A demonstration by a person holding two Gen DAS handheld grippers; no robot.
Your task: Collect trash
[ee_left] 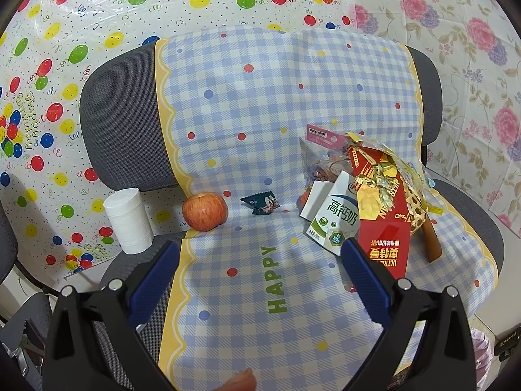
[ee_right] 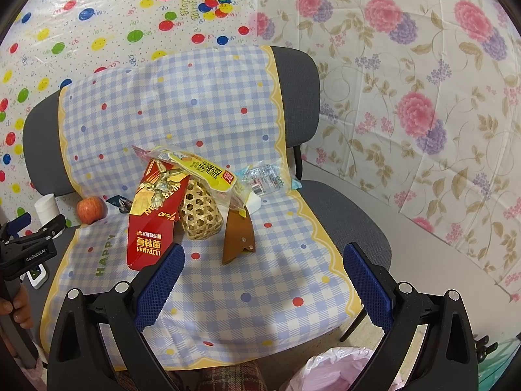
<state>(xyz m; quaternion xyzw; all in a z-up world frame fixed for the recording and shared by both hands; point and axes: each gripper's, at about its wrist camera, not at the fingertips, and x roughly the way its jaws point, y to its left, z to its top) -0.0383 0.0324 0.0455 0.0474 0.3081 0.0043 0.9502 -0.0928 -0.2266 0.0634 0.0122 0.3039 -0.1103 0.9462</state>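
Note:
A grey chair draped with a blue checked cloth (ee_left: pixel 260 104) holds a heap of litter on its seat: a red Ultraman box (ee_left: pixel 384 221) (ee_right: pixel 153 215), a white milk carton (ee_left: pixel 335 218), a yellow snack wrapper (ee_right: pixel 208 169), a clear crumpled wrapper (ee_right: pixel 263 176) and a small dark wrapper (ee_left: pixel 260 203). My left gripper (ee_left: pixel 260 254) hovers open over the seat's front, short of the carton. Open too, my right gripper (ee_right: pixel 263 260) hangs in front of the brown leather piece (ee_right: pixel 239 238). Neither holds anything.
A red apple (ee_left: pixel 204 210) (ee_right: pixel 91 208) and a toilet-paper roll (ee_left: pixel 128 220) sit at the seat's left. A woven bamboo basket (ee_right: pixel 200 211) stands beside the red box. A pink bin bag (ee_right: pixel 329 371) lies below the seat's front right. Patterned sheets cover the walls.

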